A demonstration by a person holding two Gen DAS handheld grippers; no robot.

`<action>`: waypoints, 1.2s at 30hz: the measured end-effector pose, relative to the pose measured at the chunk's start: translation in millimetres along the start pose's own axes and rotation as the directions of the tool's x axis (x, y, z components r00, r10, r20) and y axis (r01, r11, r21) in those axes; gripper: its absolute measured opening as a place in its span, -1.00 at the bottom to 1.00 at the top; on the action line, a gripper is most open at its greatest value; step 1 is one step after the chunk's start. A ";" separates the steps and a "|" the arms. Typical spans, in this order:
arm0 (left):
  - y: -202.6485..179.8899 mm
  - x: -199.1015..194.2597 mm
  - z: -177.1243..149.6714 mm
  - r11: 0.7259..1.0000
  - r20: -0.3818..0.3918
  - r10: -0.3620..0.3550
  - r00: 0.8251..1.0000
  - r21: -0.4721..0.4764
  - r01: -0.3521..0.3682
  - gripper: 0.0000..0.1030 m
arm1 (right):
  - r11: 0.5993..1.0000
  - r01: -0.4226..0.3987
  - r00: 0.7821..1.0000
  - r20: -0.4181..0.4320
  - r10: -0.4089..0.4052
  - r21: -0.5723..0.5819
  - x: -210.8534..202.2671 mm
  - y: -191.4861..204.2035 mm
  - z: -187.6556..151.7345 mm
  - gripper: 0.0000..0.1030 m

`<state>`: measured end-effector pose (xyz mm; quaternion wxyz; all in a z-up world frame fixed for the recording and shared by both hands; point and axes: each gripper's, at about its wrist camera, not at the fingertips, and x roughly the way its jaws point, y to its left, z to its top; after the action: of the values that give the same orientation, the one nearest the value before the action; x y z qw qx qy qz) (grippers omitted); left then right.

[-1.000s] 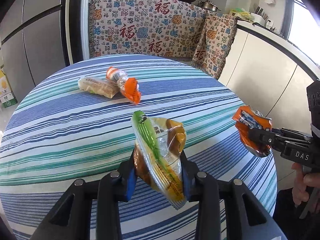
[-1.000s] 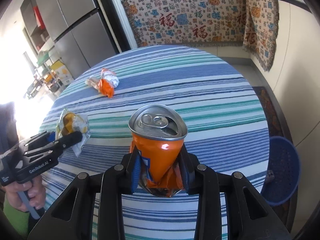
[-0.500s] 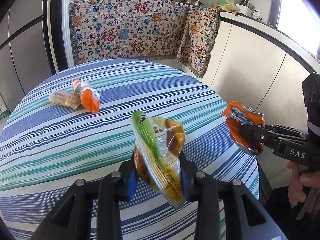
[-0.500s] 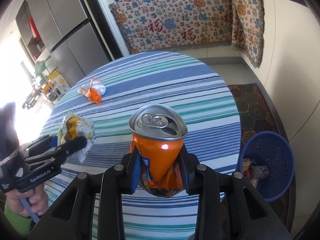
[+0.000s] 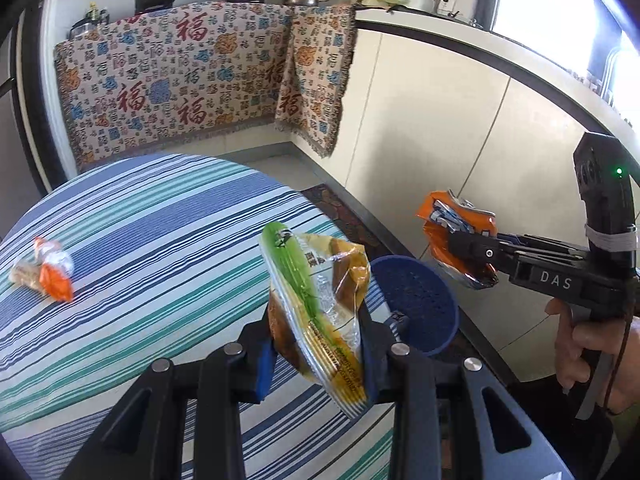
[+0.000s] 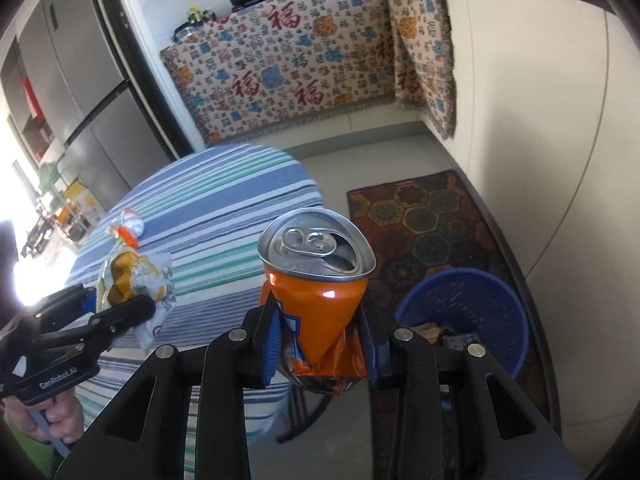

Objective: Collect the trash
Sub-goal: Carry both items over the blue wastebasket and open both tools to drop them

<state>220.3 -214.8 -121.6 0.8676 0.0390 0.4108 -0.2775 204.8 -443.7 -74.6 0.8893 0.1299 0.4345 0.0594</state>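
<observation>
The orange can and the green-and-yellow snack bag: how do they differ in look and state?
The orange can is crushed metal with an open silver top; the snack bag is soft, crinkled plastic film. The right gripper clamps the can; the left gripper clamps the bag. Both are held above the table, not lying on it.

Two matte black hand-held grippers, angular and strutted. Left gripper [image 5: 318, 354]: blue pads inside black fingers [image 5: 262, 360], round silver screws on the linkage arms, "GenRobot.AI" in white on its side in the right wrist view. Right gripper [image 6: 320, 350]: same blue-padded fingers [image 6: 270, 344], silver screws, white "DAS" lettering on the body, a tall black housing with a small green light, grey tape wound around it. Thin dark cord by the right hand [image 5: 588, 352]. Green sleeve edge below the left hand [image 6: 52, 420].
</observation>
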 end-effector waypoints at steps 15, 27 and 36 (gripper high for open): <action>-111.4 134.5 49.2 0.984 -0.118 -0.166 0.979 0.038 0.171 -0.34 | 0.978 0.116 0.992 -0.073 -0.105 0.171 20.0 -141.8 7.1 -0.34; -137.3 199.9 41.4 0.983 -0.197 -0.161 0.967 0.055 0.175 -0.34 | 0.958 0.105 0.991 -0.105 -0.079 0.267 47.8 -186.6 3.2 -0.33; -147.0 226.9 39.6 0.980 -0.228 -0.176 0.958 0.046 0.191 0.01 | 0.939 0.065 0.995 -0.092 -0.036 0.336 54.8 -200.1 -1.9 0.23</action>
<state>287.6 -452.5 -238.6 0.7848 0.0610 0.4975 -0.3645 235.6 -623.3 -173.8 0.8356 0.2672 0.4788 -0.0336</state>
